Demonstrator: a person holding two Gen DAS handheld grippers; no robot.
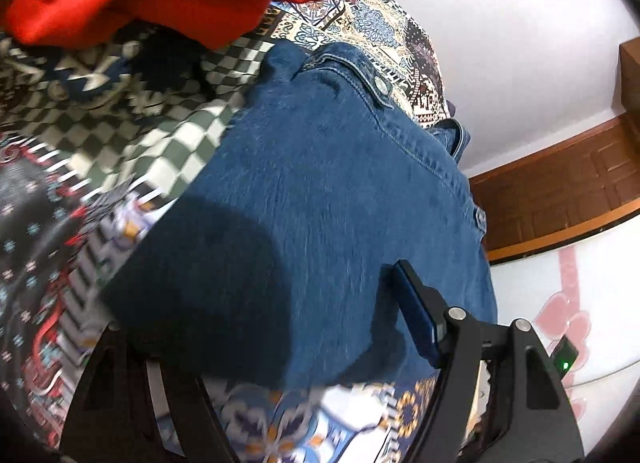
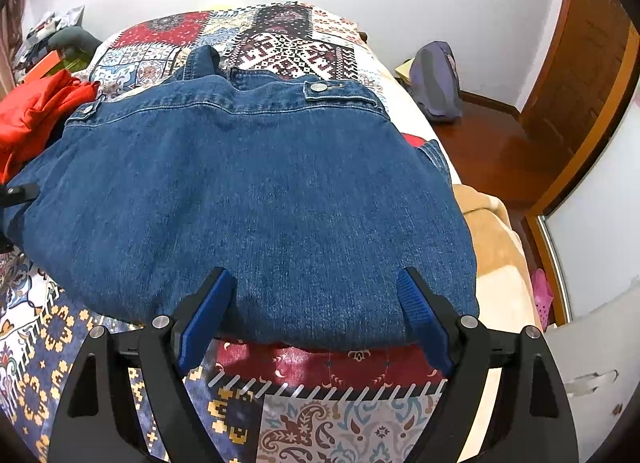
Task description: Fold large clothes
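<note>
Both grippers, left [image 1: 276, 327] and right [image 2: 316, 303], spread fingers wide over the denim jacket [image 2: 256, 191], gripping nothing.

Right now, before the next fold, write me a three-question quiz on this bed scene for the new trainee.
1. True or false: the right gripper has its pads clamped on the denim garment.
2. Which lies beside the denim on the patterned bedspread, seen at the left of the right wrist view? A) a red garment B) a green towel C) a white pillow
3. Fill in: each waistband tab at the denim's far edge carries a metal ____.

Key:
1. False. The jaws stand open over the near folded edge, nothing pinched.
2. A
3. button
</note>
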